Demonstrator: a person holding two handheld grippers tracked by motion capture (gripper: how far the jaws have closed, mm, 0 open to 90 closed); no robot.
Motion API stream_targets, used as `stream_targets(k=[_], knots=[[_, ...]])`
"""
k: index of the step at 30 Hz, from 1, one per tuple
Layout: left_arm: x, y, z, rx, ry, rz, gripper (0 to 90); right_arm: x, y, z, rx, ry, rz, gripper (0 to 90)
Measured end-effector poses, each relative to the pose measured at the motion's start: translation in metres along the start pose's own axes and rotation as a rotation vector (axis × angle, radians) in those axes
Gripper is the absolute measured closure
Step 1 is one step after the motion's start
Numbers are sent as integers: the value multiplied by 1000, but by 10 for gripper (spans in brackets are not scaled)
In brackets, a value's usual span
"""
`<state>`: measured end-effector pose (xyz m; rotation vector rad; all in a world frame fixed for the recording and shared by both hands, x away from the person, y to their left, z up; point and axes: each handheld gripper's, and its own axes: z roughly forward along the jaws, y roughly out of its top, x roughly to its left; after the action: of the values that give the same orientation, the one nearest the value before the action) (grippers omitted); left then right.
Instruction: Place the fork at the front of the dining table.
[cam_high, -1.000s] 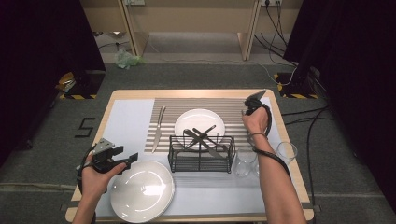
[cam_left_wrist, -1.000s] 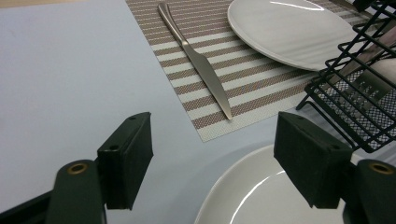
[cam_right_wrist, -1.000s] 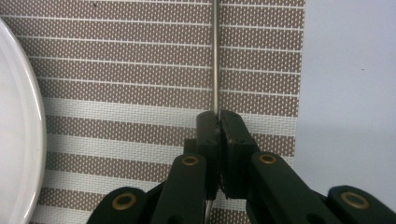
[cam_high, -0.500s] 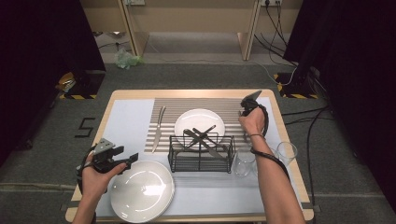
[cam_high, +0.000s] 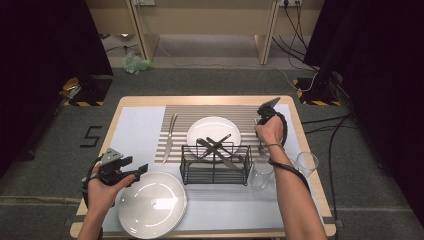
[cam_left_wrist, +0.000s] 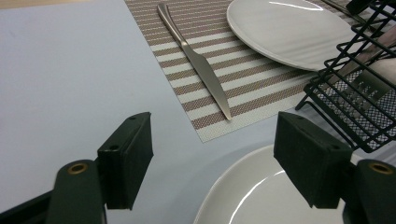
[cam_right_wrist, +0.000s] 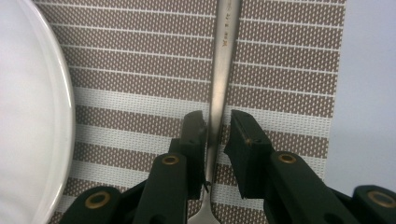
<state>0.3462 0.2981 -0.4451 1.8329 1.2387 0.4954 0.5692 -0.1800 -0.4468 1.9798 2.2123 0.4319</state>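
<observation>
With the right gripper (cam_right_wrist: 215, 126) jaws just opened off the fork (cam_right_wrist: 220, 88) on the striped placemat (cam_right_wrist: 140, 93) and the left gripper (cam_left_wrist: 224, 154) open and empty, a straight lift is advised so the fork is not dragged.

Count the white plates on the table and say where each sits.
2. One plate lies on the striped placemat behind the wire rack; the other plate sits at the front-left, beside the left gripper. None seems hidden.

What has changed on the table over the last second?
The right gripper has just been opening its fingers, letting go of the silver utensil handle, which lies between them on the striped placemat. The left gripper stayed open beside the near white plate.
</observation>
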Motion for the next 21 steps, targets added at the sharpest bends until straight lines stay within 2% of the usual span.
stream_targets(k=[12, 21], knots=[[-1, 1, 0, -2, -1, 4, 277, -2, -2, -19, -34, 43, 24, 699], [-2, 2, -1, -5, -3, 8, 277, -3, -8, -30, -36, 66, 43, 685]])
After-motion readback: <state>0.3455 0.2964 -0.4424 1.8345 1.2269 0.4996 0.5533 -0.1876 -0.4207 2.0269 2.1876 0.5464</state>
